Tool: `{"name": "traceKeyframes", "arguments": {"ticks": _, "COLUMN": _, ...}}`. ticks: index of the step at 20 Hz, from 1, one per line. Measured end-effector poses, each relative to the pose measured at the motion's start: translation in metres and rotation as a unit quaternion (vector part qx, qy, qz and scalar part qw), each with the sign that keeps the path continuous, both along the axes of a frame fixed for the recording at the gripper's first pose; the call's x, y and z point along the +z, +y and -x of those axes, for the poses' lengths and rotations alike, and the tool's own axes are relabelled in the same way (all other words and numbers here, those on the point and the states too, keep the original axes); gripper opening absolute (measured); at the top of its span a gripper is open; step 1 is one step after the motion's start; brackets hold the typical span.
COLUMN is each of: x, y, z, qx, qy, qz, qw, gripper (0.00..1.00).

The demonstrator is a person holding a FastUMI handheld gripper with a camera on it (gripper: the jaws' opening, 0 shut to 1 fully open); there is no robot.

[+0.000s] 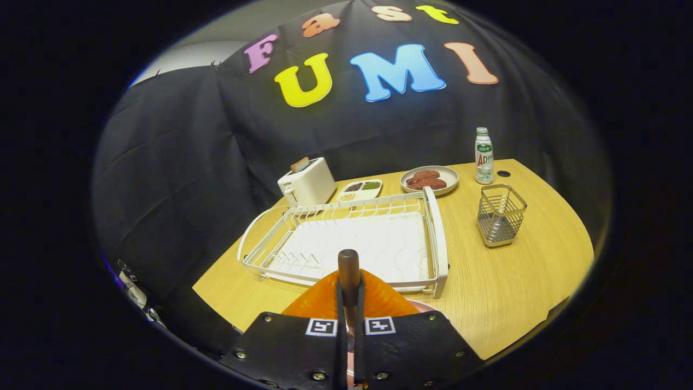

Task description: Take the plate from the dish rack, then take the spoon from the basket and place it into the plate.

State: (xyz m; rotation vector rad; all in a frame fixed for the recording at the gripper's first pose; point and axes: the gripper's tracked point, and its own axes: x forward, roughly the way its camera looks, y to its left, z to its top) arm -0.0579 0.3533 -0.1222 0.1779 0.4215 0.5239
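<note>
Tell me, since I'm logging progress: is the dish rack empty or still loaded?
Empty: the dish rack shows bare wire slots and a bare white tray.

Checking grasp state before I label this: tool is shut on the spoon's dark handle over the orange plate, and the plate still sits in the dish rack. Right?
Not quite. In the gripper view the dish rack holds no plate; the orange plate lies on the table in front of the rack, just under the tool. The rest stands: the tool is shut on the spoon's dark handle over that plate.
</note>
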Motion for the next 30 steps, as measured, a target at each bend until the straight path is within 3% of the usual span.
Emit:
{"name": "traceKeyframes", "arguments": {"ticks": 5, "x": -0.013, "y": -0.001, "z": 0.001, "qx": -0.037, "qy": -0.024, "qz": -0.001, "qw": 0.999, "gripper": 0.05}}
{"name": "traceKeyframes", "arguments": {"ticks": 10, "x": -0.021, "y": 0.005, "z": 0.017, "qx": -0.021, "qy": -0.035, "qz": 0.009, "qw": 0.999, "gripper": 0.09}}
{"name": "traceKeyframes", "arguments": {"ticks": 20, "x": 0.028, "y": -0.021, "z": 0.023, "qx": 0.015, "qy": -0.094, "qz": 0.028, "qw": 0.995, "gripper": 0.16}}
{"name": "traceKeyframes", "arguments": {"ticks": 25, "x": 0.082, "y": -0.059, "z": 0.001, "qx": -0.003, "qy": -0.143, "qz": 0.034, "qw": 0.989, "gripper": 0.16}}
{"name": "traceKeyframes", "arguments": {"ticks": 30, "x": 0.186, "y": -0.115, "z": -0.028, "qx": -0.046, "qy": -0.231, "qz": 0.021, "qw": 0.972, "gripper": 0.16}}
